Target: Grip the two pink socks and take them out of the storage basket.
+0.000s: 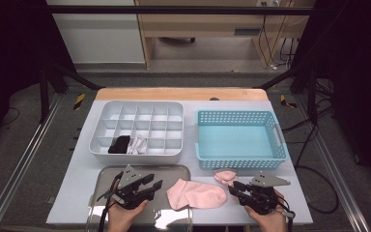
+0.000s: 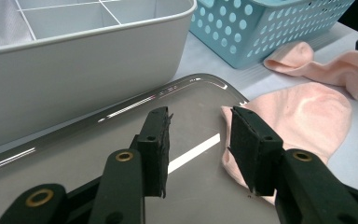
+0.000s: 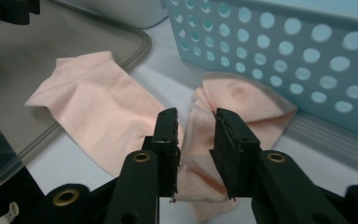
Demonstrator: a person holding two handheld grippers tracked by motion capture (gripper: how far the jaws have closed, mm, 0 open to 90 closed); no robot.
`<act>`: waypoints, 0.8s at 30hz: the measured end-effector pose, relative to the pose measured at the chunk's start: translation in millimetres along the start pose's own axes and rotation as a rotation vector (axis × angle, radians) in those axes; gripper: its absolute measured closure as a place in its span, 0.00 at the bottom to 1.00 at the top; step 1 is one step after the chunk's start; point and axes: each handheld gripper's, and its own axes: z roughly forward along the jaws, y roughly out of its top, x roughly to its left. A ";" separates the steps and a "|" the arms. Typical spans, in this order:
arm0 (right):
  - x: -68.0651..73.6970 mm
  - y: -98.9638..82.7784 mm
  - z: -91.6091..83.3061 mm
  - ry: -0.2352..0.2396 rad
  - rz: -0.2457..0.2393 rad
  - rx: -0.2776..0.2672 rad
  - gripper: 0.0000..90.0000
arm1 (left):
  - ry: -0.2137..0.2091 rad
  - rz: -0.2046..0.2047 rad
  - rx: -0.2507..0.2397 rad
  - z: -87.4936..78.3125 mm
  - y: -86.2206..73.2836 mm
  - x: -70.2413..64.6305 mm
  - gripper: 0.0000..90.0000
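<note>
From my high view the desk (image 1: 72, 193) sits in even overhead light while the room's flanks fall to near black, and the picture is soft and slightly blocky. In my left gripper view the metal tray (image 2: 74, 158) throws back hard white streaks of glare, and the nearest black arms of the claw blur at the bottom edge. My right gripper view is bright and fairly crisp on the pink sock (image 3: 98, 109), with the blue basket (image 3: 307, 56) softening toward the corner and only faint shadows beneath it.
</note>
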 end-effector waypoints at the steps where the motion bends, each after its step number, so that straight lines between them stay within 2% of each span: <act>1: 0.8 0.7 -0.1 0.003 -0.003 -0.011 0.75 | -0.001 -0.001 0.001 0.2 0.0 0.2 0.62; 3: 3.1 2.4 -0.8 -0.006 -0.027 -0.021 0.74 | 0.000 -0.001 0.004 0.6 -0.6 0.2 0.62; 5: 3.6 3.0 -2.4 -0.018 -0.031 -0.031 0.73 | 0.000 0.000 0.005 0.5 -0.8 0.2 0.62; 8: 0.9 2.9 -6.9 -0.033 -0.010 -0.046 0.72 | 0.001 0.000 0.002 0.1 -0.4 0.1 0.62; 10: -3.0 2.7 -10.6 -0.044 0.009 -0.077 0.71 | 0.001 0.000 0.002 0.1 -0.4 0.2 0.63; 13: -5.1 3.1 -13.3 -0.044 0.027 -0.095 0.72 | -0.002 -0.003 0.003 0.4 -0.6 0.5 0.63; 15: -5.5 2.7 -12.8 -0.050 0.026 -0.086 0.73 | -0.002 -0.003 0.004 0.5 -0.7 0.5 0.63; 18: -6.9 0.3 -8.8 -0.043 0.032 -0.051 0.75 | -0.001 -0.004 0.001 0.0 -0.3 0.8 0.63; 20: -7.6 0.0 -8.9 -0.030 0.042 -0.046 0.76 | -0.001 -0.007 0.000 -0.3 -0.1 0.9 0.63; 21: -8.3 0.3 -8.5 -0.023 0.047 -0.045 0.81 | -0.002 -0.006 0.001 -0.2 -0.2 0.8 0.63; 22: -8.3 0.3 -8.5 -0.023 0.047 -0.045 0.81 | -0.002 -0.004 0.002 0.0 -0.3 0.4 0.63; 24: -8.5 0.9 -6.4 0.003 0.054 -0.022 0.94 | -0.005 -0.004 0.003 0.4 -0.3 -0.3 0.64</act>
